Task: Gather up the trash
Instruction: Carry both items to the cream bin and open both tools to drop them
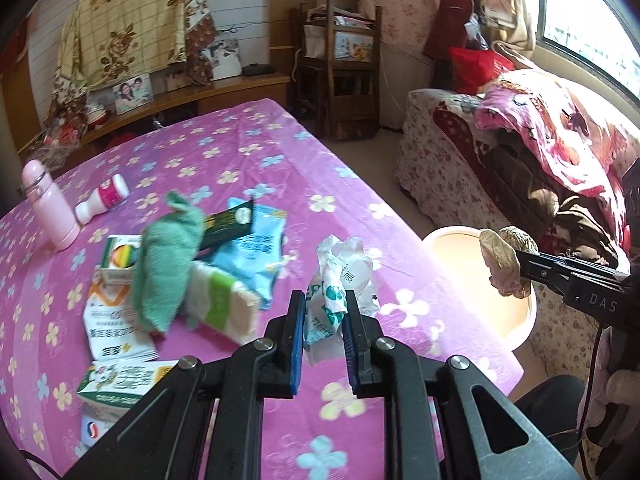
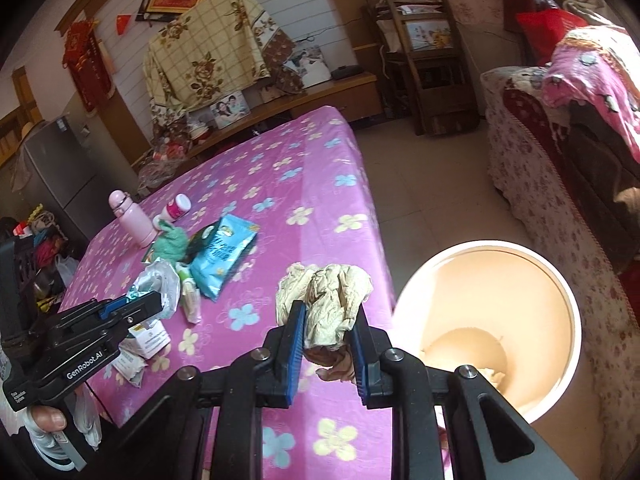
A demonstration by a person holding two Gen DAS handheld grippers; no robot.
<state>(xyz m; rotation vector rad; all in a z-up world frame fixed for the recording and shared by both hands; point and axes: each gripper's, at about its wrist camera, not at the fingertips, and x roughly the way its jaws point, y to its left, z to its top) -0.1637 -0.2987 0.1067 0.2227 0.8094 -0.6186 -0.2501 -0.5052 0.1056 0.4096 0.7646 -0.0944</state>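
On the left of the table (image 1: 248, 148), which has a pink flowered cloth, stand a pink bottle (image 1: 50, 208) and a small white bottle (image 1: 102, 199) lying on its side. Next to them are a green cloth (image 1: 166, 264), some boxes and a blue packet (image 1: 256, 248). The left tongs (image 1: 322, 312) are closed on a white crumpled wrapper (image 1: 340, 276) with green print, above the cloth. The right tongs (image 2: 328, 332) are closed on a beige crumpled paper (image 2: 328, 296), near the table edge. Further right, on the floor, stands a cream bin (image 2: 568, 300).
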